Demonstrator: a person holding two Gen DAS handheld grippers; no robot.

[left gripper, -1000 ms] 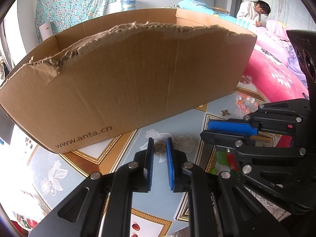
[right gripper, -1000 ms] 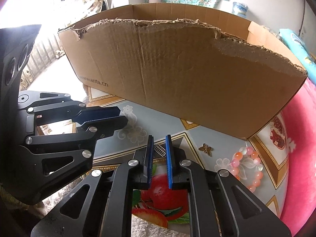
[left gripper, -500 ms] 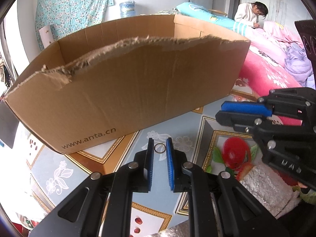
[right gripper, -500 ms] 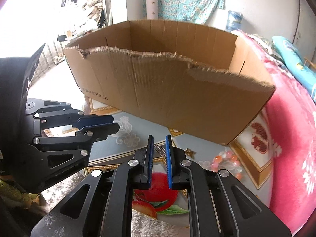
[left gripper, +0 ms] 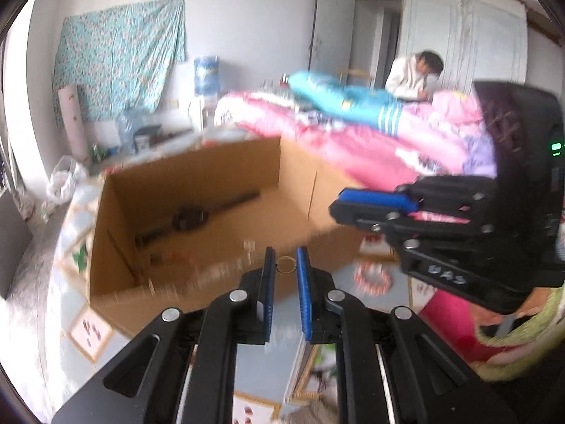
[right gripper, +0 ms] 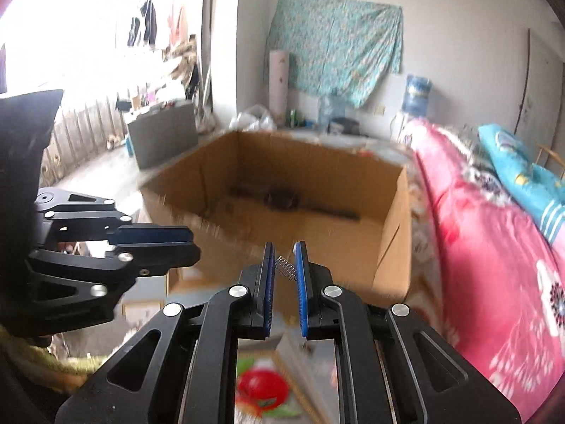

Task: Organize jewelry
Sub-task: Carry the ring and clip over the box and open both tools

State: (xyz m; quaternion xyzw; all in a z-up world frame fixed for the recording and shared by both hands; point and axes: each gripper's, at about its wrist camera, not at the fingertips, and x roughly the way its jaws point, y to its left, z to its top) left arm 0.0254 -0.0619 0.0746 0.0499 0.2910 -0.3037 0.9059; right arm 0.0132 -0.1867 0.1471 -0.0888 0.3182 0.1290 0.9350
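**Over the box, a piece in each tool**

Above the near wall of the cardboard box (left gripper: 197, 190), the left tool (left gripper: 285, 265) pinches a small metal ring (left gripper: 285, 265) and the right tool (right gripper: 286, 265) clamps a small coiled, spring-like piece (right gripper: 286, 268). Both ought to travel further past the torn edge before letting go, low enough that neither bounces out. A beaded bracelet (left gripper: 372, 277) lies on the tabletop beside the box.

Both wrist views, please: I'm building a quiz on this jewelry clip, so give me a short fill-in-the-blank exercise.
1. The left gripper is shut on a small ____.
2. The right gripper is shut on a small coiled metal ____.
3. Ahead of both grippers stands an open ____ box.
4. A dark long object lies ____ the box.

Missing: ring; spring; cardboard; inside
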